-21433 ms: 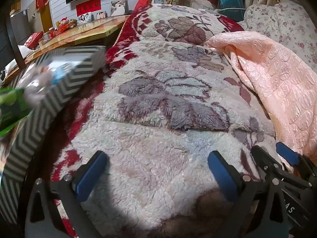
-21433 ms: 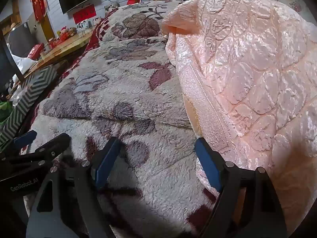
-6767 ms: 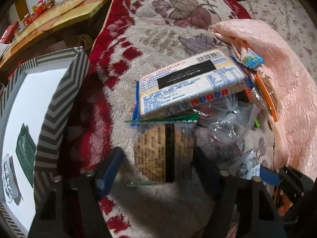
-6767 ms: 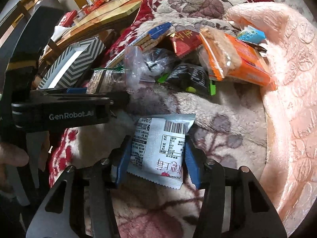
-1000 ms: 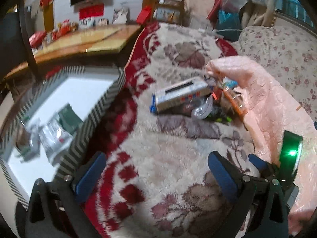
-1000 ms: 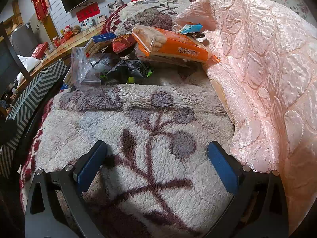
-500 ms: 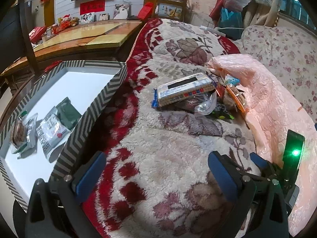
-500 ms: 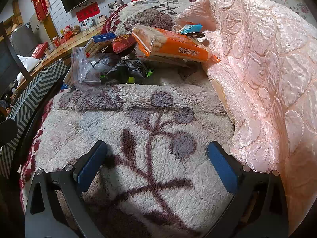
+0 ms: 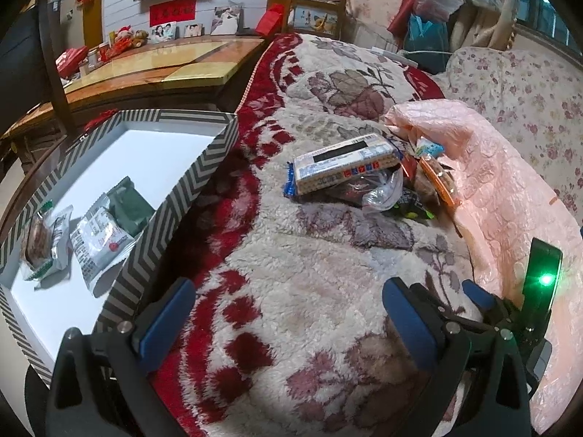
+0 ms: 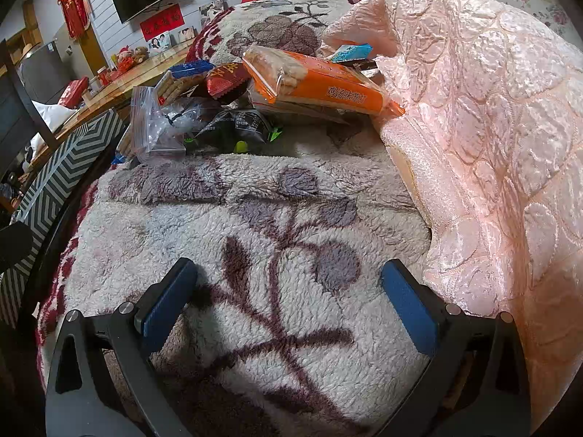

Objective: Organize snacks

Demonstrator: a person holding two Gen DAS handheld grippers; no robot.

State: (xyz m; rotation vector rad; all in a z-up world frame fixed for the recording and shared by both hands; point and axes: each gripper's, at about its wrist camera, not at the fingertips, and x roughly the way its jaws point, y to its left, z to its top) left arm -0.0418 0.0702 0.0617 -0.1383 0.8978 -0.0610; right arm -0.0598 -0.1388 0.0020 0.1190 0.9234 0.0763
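I am holding the left gripper [image 9: 288, 313] and right gripper [image 10: 288, 295] wide open and empty over the blanket [image 10: 255, 225], facing the snack pile [image 10: 255, 102] beside the striped box [image 9: 175, 196].

The chevron box [image 9: 175, 204] runs off the left edge in the left wrist view. In the snack pile, a dark packet [image 10: 237, 127] lies half buried under the orange biscuit pack [image 10: 320, 83], and the zip bag's [image 10: 153, 123] contents stay indistinct.
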